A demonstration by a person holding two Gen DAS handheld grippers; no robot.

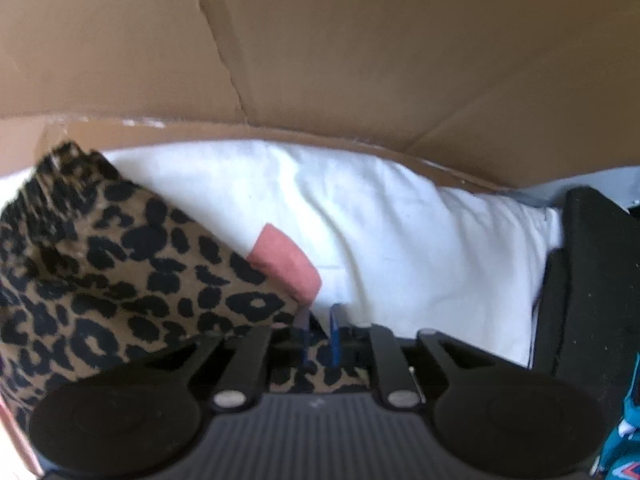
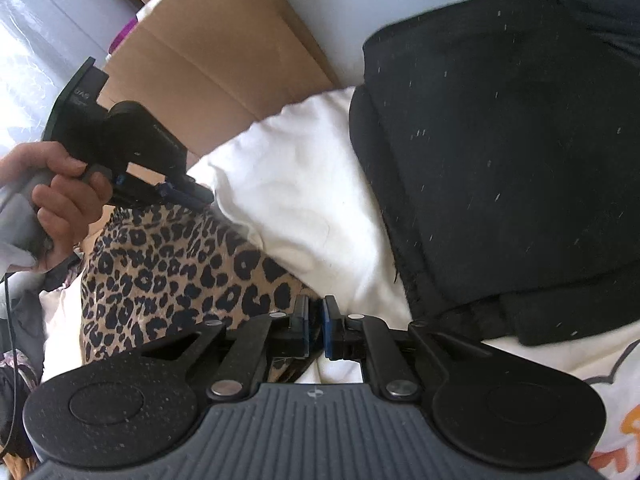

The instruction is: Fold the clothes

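A leopard-print garment (image 1: 100,264) lies bunched on a white cloth (image 1: 380,232), and a pink patch (image 1: 284,256) shows at its edge. My left gripper (image 1: 320,320) points down at that edge with a small gap between its blue-padded fingers; leopard cloth lies in the gap and the pads do not seem to press it. In the right wrist view a hand (image 2: 60,200) holds the left gripper (image 2: 200,198) at the far end of the leopard garment (image 2: 168,272). My right gripper (image 2: 318,316) is nearly closed on the near edge of that garment.
A folded black garment (image 2: 500,160) lies to the right on the white cloth (image 2: 304,200). A cardboard box (image 1: 320,40) stands just behind the clothes. A white garment with an orange print (image 2: 616,420) lies at the lower right.
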